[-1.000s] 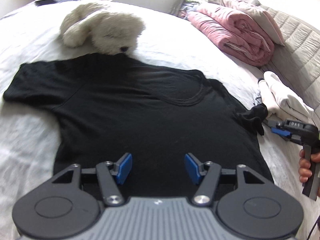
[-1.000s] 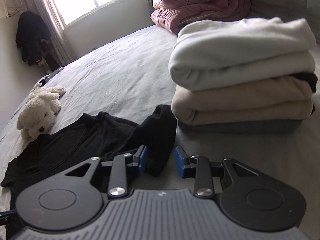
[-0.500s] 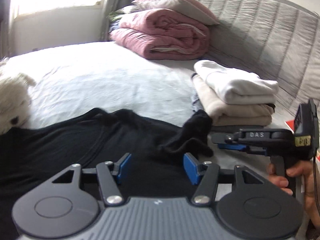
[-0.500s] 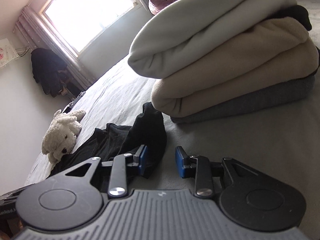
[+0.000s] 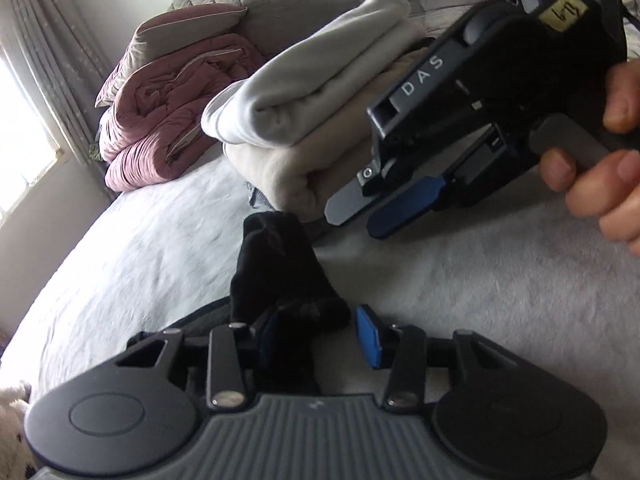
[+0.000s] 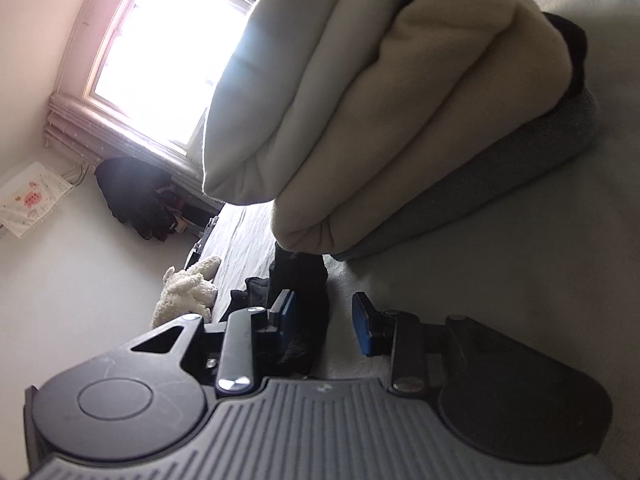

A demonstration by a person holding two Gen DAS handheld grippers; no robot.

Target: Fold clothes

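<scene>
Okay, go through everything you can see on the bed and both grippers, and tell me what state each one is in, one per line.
Black T-shirt sleeve: bunched, lying between both grippers' pads.
Left gripper: jaws closing around the sleeve, not yet pinched.
Right gripper: jaws apart, sleeve against one pad only.
Stack of clothes: folded, piled beside the sleeve.
Pink duvet: rolled up at the headboard.
Plush toy: lying on the bed.

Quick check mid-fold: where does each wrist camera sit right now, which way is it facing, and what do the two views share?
Left wrist: behind the left hand-held gripper, tilted, facing the black sleeve between its closing jaws; beyond, the folded stack, right hand-held gripper and hand.
Right wrist: behind the right hand-held gripper, rolled, low on the bed, facing sleeve, stack, window.
Shared: sleeve, stack, bed.
</scene>
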